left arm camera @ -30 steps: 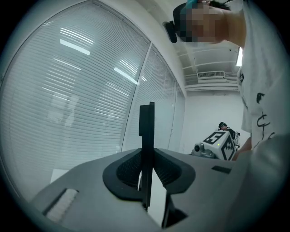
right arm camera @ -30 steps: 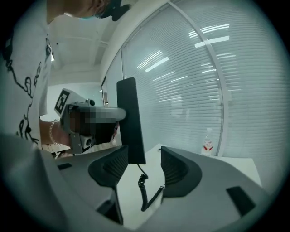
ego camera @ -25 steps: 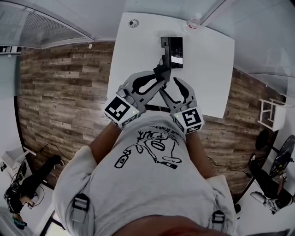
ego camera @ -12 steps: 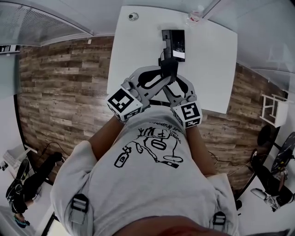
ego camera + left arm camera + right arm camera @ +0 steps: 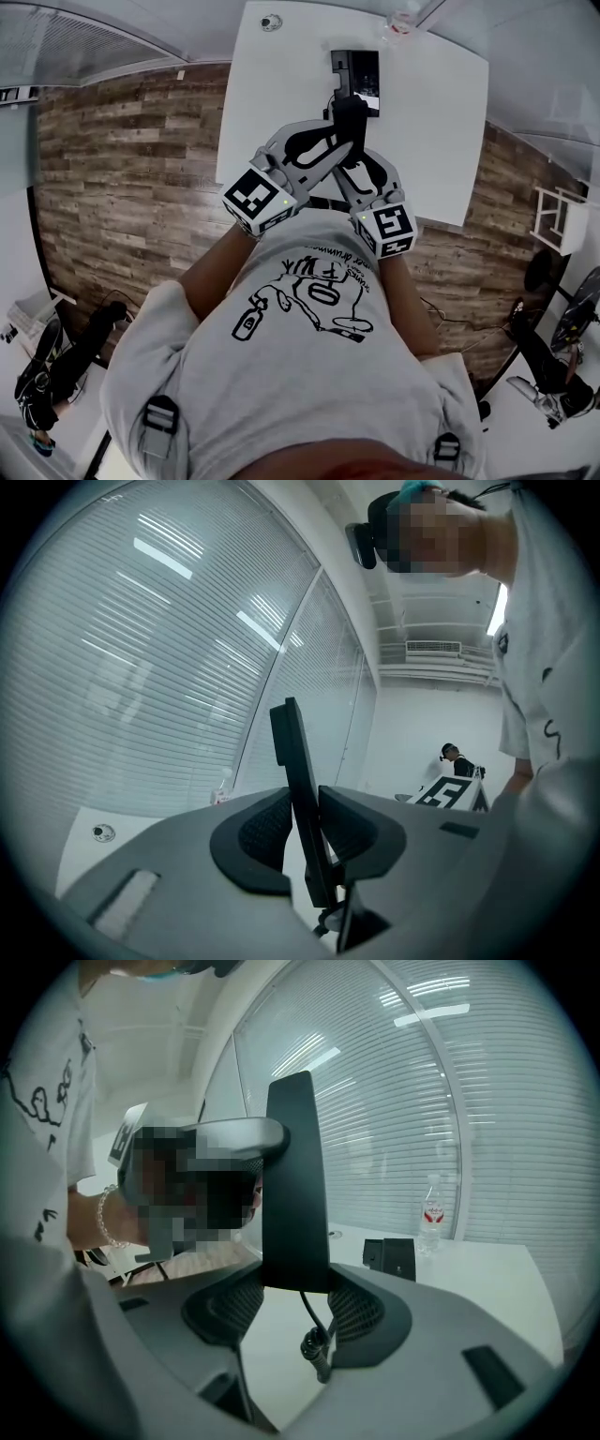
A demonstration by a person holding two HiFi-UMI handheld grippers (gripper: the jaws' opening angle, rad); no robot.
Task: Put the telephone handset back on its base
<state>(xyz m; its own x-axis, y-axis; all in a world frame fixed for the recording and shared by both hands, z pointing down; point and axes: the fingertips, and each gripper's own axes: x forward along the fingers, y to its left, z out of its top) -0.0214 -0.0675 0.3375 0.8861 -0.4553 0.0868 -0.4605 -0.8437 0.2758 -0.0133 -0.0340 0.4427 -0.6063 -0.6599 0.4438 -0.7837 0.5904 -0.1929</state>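
Black and slab-shaped, the plastic telephone handset [image 5: 295,1185] now hangs nearer its black box-shaped base [image 5: 361,73] on the white table [image 5: 281,112], clamped by our left gripper [image 5: 302,827] and newly by our right gripper [image 5: 295,1302], so we judge that mostly lowering remains.

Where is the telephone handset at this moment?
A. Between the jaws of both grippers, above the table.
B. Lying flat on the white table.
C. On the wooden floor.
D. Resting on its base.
A: each gripper view shows the handset between that gripper's jaws, for both the left gripper and the right gripper, while the base stands farther off on the table.
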